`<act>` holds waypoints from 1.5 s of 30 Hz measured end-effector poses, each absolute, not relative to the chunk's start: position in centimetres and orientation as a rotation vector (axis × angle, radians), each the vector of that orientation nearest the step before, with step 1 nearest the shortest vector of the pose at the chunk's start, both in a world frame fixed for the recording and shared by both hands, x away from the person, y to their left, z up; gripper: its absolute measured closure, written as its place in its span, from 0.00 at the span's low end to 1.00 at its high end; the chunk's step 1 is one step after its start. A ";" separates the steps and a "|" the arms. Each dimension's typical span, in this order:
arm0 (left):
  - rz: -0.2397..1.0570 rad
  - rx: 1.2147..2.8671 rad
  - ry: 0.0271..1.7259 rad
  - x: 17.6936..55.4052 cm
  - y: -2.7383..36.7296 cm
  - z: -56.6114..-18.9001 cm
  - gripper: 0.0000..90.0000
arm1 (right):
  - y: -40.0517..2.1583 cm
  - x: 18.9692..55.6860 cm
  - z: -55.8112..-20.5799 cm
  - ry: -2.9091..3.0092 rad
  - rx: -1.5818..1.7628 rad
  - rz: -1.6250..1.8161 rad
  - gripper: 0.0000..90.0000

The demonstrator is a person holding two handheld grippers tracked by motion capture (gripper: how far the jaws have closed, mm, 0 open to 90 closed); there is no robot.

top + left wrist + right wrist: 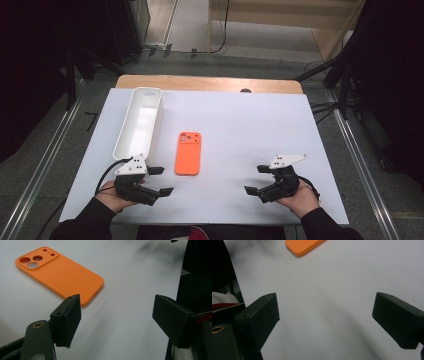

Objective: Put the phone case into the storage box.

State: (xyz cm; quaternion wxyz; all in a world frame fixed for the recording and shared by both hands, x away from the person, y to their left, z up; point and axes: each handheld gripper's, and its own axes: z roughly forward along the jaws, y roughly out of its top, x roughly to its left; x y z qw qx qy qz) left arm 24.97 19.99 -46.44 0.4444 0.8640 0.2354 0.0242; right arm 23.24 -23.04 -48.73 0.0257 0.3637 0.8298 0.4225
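Observation:
An orange phone case [188, 153] lies flat on the white table sheet [240, 125], camera cutouts toward the far side. A long white tray [139, 122] stands left of it, empty as far as I see. My left gripper [161, 180] rests near the front edge, left of the case, its jaws wide apart with nothing between them. In the left gripper view the case [58, 273] lies beyond the left jaw. My right gripper [257, 179] sits at the front right, also open and empty. The right gripper view catches one corner of the case [303, 246] at the top.
The wooden table edge [210, 82] shows behind the sheet. Metal floor rails [45, 160] run along both sides, and dark stands and cables flank the table. Bare sheet spreads between the two grippers and right of the case.

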 end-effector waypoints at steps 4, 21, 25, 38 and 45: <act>0.059 2.140 0.583 25.0 20.0 -46.4 0.26 | -23.0 23.2 -48.7 2.571 1.122 1.307 0.07; 0.050 2.141 0.577 25.0 20.0 -46.5 0.26 | -22.5 24.7 -48.2 2.569 1.119 1.351 0.07; 0.049 2.143 0.582 25.0 20.1 -46.5 0.26 | -22.5 25.2 -48.0 2.555 1.134 1.366 0.07; 0.048 2.151 0.577 25.0 20.1 -46.5 0.26 | -21.5 26.6 -47.5 2.557 1.111 1.343 0.07; 0.046 2.147 0.575 25.0 20.1 -46.5 0.26 | -21.1 27.1 -47.3 2.559 1.111 1.347 0.07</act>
